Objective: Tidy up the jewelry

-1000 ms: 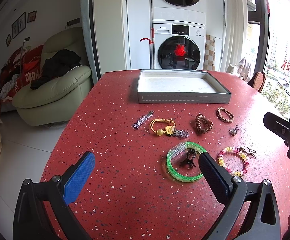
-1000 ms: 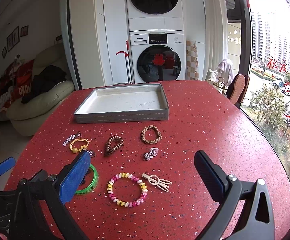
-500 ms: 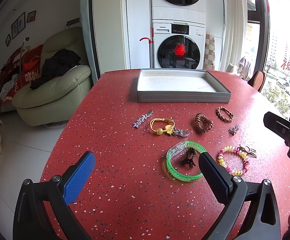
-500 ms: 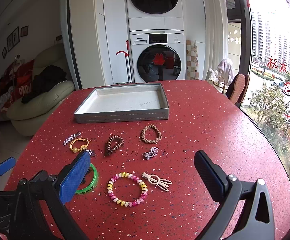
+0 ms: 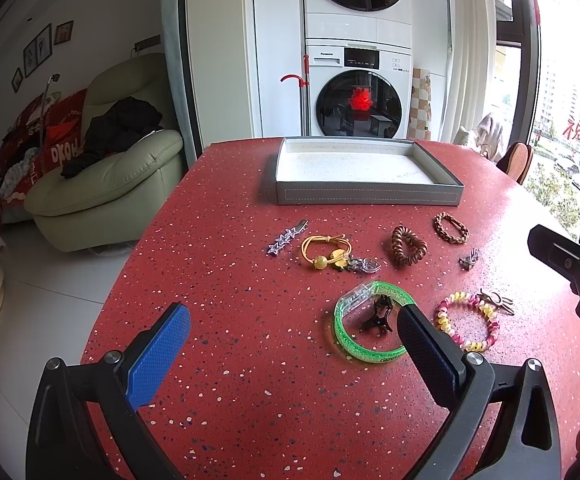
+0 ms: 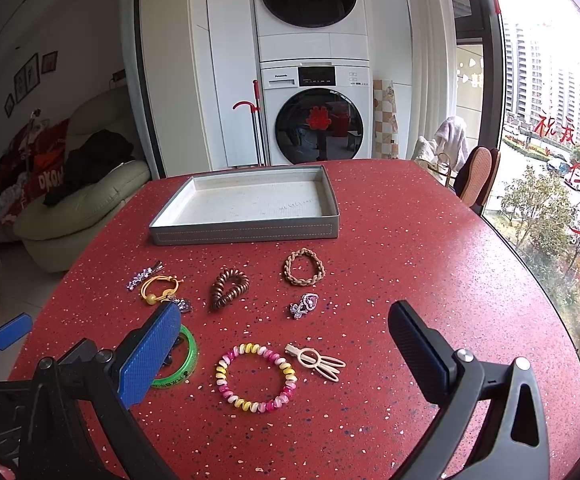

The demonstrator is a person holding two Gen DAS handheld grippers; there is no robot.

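Note:
A grey tray point(image 5: 367, 196) point(image 6: 246, 233) stands empty at the far side of the red table. In front of it lie a star clip point(image 5: 286, 237), a yellow cord bracelet point(image 5: 325, 252), a brown coil tie point(image 5: 407, 246), a braided brown bracelet point(image 6: 303, 267), a silver charm point(image 6: 305, 305), a green bangle point(image 5: 369, 326) with a black claw clip point(image 5: 377, 314) inside, a pink-yellow coil bracelet point(image 6: 256, 377) and a beige clip point(image 6: 317, 361). My left gripper point(image 5: 290, 344) is open and empty, left of the bangle. My right gripper point(image 6: 286, 348) is open and empty over the coil bracelet.
The table edge curves away on the left, with a sofa point(image 5: 106, 188) beyond it. A washer and dryer stack point(image 6: 313, 92) stands behind the table. A chair point(image 6: 475, 178) and windows are on the right.

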